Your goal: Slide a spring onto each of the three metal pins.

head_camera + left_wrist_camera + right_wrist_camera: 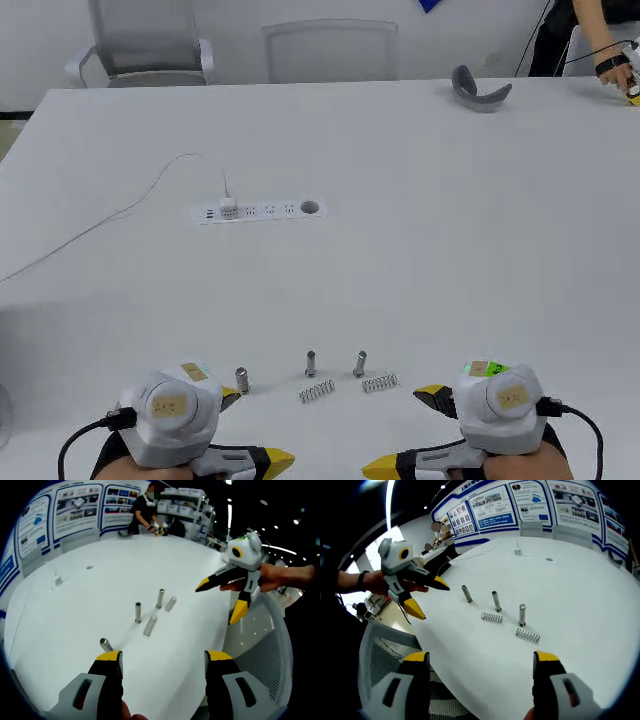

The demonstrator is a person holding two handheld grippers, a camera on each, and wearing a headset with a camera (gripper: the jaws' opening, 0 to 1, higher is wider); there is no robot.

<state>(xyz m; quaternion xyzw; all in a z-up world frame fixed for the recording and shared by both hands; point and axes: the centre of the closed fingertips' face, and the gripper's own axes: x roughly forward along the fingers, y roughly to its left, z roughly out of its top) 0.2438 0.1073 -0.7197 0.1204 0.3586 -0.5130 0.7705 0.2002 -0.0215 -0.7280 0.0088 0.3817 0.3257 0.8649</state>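
White table point(420, 280), pins point(310, 363) and springs point(317, 391) ahead of both spread jaws

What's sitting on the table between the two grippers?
In the head view, three metal pins and two loose springs lie between the left gripper and the right gripper.

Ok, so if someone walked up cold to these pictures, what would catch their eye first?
Most likely the three short upright metal pins in a row near the front edge of the big white table, with two small coiled steel springs lying loose beside them. Next, the yellow-tipped left gripper and right gripper, both open, flanking that cluster.
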